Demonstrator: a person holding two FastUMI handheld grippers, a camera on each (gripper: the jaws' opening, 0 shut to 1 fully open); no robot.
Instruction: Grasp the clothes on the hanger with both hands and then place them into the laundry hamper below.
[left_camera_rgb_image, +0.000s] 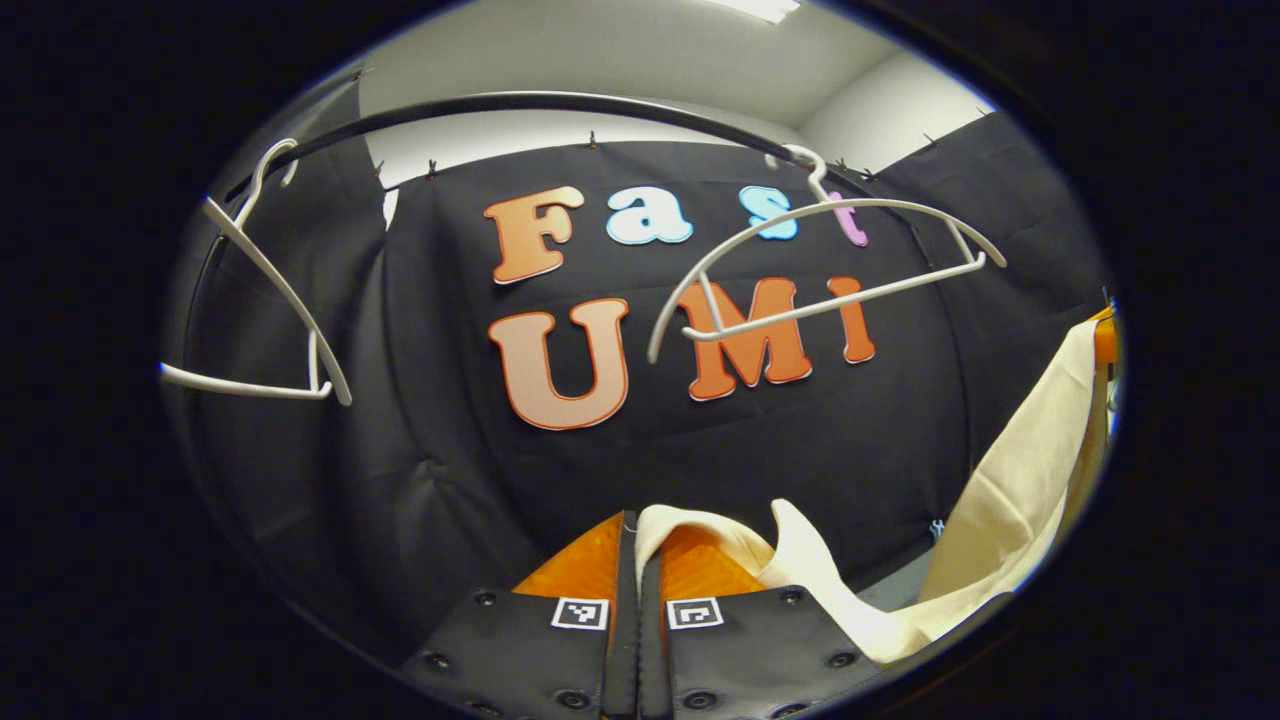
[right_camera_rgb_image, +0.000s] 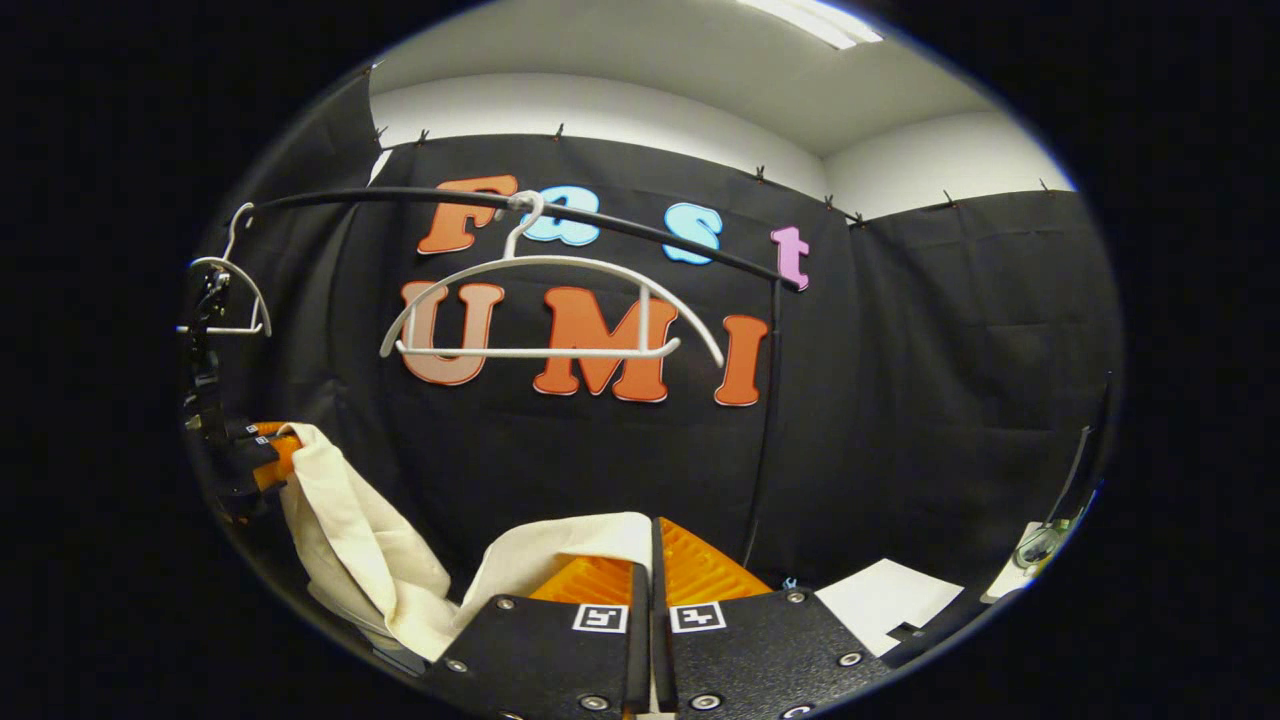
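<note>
Left gripper (left_camera_rgb_image: 637, 545) at 6 o'clock of the left gripper view, fingers pressed together on a fold of the cream garment (left_camera_rgb_image: 1010, 500). Cloth drapes off its tips toward 4 o'clock, then rises to 3 o'clock, where the other gripper shows at the edge. Right gripper (right_camera_rgb_image: 652, 545) at 6 o'clock of the right gripper view, fingers clamped on the cream garment (right_camera_rgb_image: 350, 530); fabric sags toward 8 o'clock and climbs to the left gripper at 9 o'clock. Garment hangs between both grippers, off the hanger. Farther back, bare white hanger (left_camera_rgb_image: 820, 270) tilted at 1 o'clock in the left gripper view, second white hanger (left_camera_rgb_image: 270, 300) at 9 o'clock, both on the black rail (left_camera_rgb_image: 560, 100). Hamper not visible. White sheet (right_camera_rgb_image: 890, 595) low at 4 o'clock in the right gripper view.
</note>
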